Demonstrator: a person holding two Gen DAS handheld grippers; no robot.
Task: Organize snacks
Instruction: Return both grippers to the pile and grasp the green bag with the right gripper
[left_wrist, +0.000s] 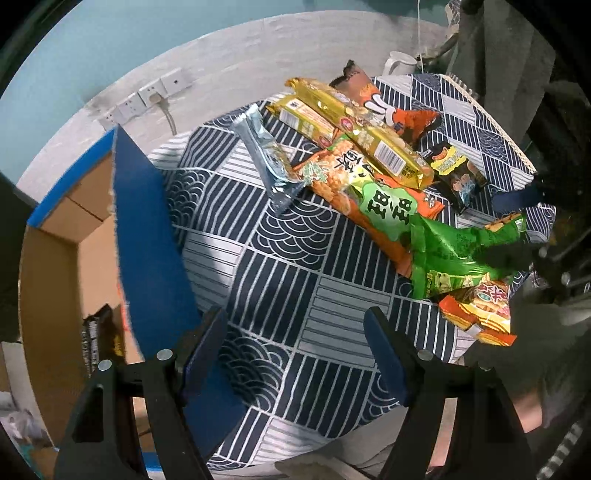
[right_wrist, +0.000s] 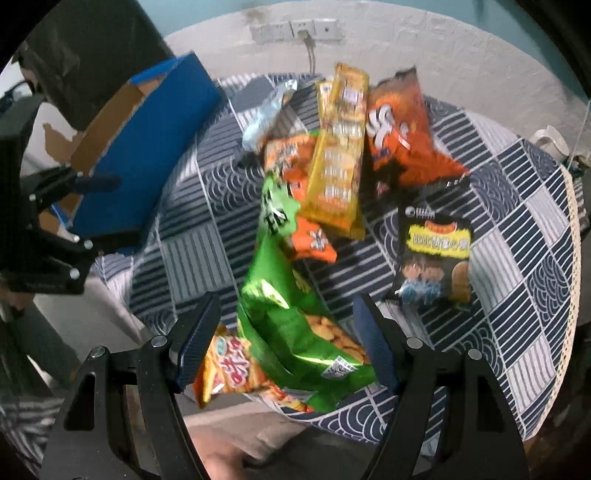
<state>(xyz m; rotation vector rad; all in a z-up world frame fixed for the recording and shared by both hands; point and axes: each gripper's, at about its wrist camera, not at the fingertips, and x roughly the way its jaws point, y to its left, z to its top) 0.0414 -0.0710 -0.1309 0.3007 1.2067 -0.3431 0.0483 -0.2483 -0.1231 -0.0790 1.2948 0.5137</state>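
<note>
Snack packets lie heaped on the round table's patterned cloth. They include a green bag, two long yellow packs, an orange bag, a silver packet, a black packet and a small orange-and-yellow packet. My right gripper is open and points down, with the near end of the green bag between its fingers; the pads do not press it. My left gripper is open over bare cloth, beside the blue cardboard box.
The blue box stands open at the table's left edge, with a dark packet inside. A white mug sits at the far rim. Wall sockets with a cable are behind. The table edge runs close under both grippers.
</note>
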